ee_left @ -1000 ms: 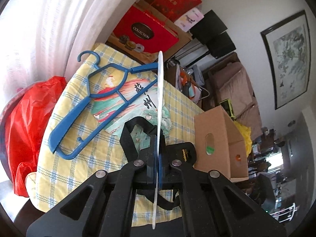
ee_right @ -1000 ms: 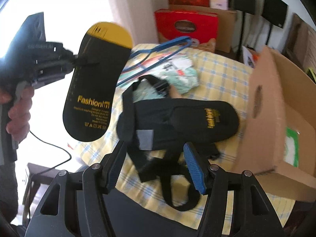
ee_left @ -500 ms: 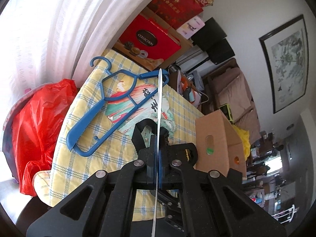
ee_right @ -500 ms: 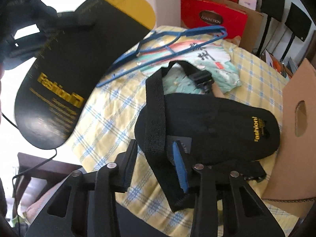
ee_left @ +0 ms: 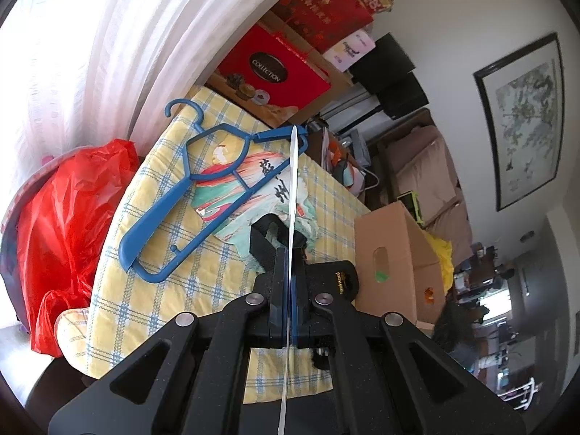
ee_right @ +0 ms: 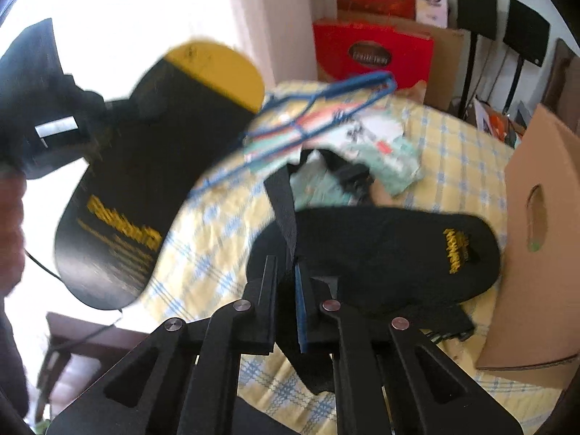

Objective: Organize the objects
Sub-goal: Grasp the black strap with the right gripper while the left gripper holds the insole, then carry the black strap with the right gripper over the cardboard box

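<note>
Left gripper (ee_left: 290,290) clamped on thin black-and-yellow insole card (ee_right: 145,195), held edge-on above yellow checked tablecloth (ee_left: 203,275). Right gripper (ee_right: 288,286) jaws just closing, now pinching black strap (ee_right: 284,214) of black pouch (ee_right: 391,253), blue pad pressed against webbing. Pouch lying on tablecloth, touching cardboard box (ee_right: 533,253) at right. Blue hanger (ee_left: 181,195) resting across printed packet (ee_left: 250,185) further back. Red plastic bag (ee_left: 69,217) beside table edge. Red gift box (ee_left: 272,69) beyond table, by curtain
</note>
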`<state>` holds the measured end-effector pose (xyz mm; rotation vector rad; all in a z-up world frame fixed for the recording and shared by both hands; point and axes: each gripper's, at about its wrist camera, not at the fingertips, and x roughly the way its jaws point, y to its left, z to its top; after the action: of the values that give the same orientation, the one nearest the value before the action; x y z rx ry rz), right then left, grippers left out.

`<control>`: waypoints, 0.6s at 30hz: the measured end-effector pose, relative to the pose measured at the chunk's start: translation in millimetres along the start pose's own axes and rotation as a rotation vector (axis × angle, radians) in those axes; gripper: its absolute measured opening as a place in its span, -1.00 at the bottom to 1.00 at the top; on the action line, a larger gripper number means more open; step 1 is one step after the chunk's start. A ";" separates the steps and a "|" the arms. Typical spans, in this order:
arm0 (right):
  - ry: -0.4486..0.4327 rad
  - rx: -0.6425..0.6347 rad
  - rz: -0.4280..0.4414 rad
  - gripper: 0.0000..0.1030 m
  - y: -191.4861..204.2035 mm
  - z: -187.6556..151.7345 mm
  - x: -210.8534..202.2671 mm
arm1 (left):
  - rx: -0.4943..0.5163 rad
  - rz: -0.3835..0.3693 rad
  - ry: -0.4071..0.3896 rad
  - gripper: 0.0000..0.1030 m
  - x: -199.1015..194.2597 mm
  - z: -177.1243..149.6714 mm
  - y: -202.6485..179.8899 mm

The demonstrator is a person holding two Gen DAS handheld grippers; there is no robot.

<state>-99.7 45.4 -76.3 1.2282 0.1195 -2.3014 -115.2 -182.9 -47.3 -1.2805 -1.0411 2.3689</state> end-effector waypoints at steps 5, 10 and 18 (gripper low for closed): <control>-0.090 0.056 0.058 -0.88 -11.9 21.5 -40.8 | 0.011 -0.019 -0.004 -0.99 -3.5 1.2 -10.9; -0.187 0.094 0.091 -0.88 -21.8 46.3 -85.9 | 0.029 -0.042 -0.005 -0.99 -5.7 3.8 -25.3; -0.315 0.119 0.101 -0.88 -38.2 79.9 -158.5 | 0.042 -0.081 0.001 -0.99 -5.3 9.4 -48.0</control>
<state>-106.7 117.5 90.2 0.8884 -0.1890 -2.4069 -124.9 -155.9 -7.3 -1.2017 -1.0180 2.3172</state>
